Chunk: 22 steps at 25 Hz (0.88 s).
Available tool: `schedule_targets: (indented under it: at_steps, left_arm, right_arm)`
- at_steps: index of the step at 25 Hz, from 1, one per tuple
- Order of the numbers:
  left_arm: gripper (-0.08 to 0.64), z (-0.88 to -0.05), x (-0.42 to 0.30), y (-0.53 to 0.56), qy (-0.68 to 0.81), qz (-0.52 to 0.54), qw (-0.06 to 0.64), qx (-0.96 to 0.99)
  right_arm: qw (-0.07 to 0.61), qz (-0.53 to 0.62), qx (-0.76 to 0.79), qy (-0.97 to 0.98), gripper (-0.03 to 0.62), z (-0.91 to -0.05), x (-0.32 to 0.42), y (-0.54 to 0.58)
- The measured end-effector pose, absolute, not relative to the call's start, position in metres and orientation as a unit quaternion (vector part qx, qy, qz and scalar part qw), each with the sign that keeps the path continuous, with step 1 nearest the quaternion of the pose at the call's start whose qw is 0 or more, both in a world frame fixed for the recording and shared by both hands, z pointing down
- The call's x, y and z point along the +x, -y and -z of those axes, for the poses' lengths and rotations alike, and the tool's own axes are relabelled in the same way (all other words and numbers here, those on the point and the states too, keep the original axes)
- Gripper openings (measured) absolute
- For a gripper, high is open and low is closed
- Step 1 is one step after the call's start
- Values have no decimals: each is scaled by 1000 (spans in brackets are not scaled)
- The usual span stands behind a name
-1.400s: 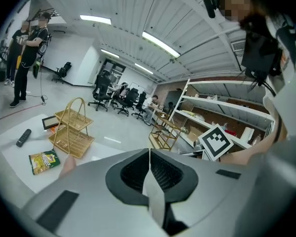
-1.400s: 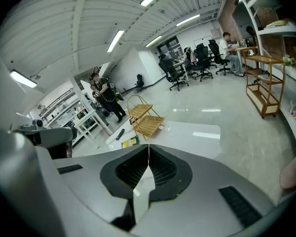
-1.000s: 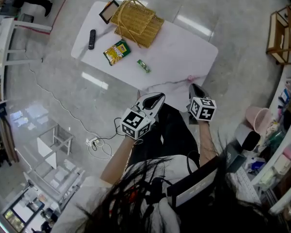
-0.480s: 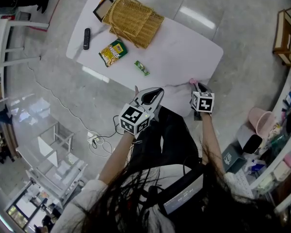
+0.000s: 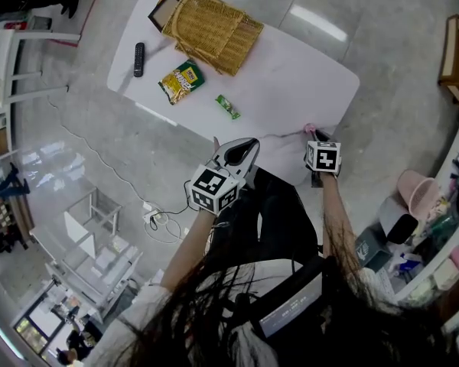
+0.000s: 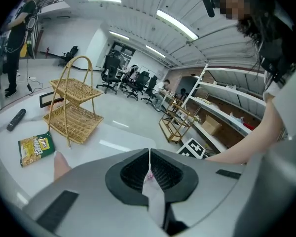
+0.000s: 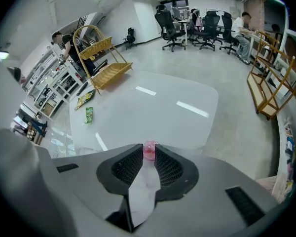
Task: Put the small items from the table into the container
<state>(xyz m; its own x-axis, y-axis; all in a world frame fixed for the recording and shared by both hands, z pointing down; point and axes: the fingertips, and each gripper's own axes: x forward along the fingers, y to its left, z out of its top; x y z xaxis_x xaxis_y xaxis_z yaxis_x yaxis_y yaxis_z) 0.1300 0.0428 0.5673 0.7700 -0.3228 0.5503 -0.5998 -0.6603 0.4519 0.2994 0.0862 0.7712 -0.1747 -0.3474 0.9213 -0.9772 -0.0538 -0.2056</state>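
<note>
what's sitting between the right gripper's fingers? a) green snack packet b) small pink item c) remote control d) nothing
b: the right gripper view shows a small pink item between the fingers of the right gripper, whose jaws are closing on it.

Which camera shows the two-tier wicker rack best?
The left gripper view: the wicker rack is near, side-on, with both tiers and the handle clear. The head view sees it only from above; the right gripper view shows it small and distant.
</note>
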Motion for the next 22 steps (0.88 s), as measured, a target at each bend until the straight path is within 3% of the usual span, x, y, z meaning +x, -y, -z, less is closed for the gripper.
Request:
schedule_targets:
  at_steps: [12,22]
  left_arm:
    - [11,-554,111,-36,291,-214,310,880]
    - [11,-547,68,-21,326,-205,313,868]
  right_arm:
    - [310,-434,525,664,75,-711,290,-58]
    - [240,-398,506,727,75,-639,233,7]
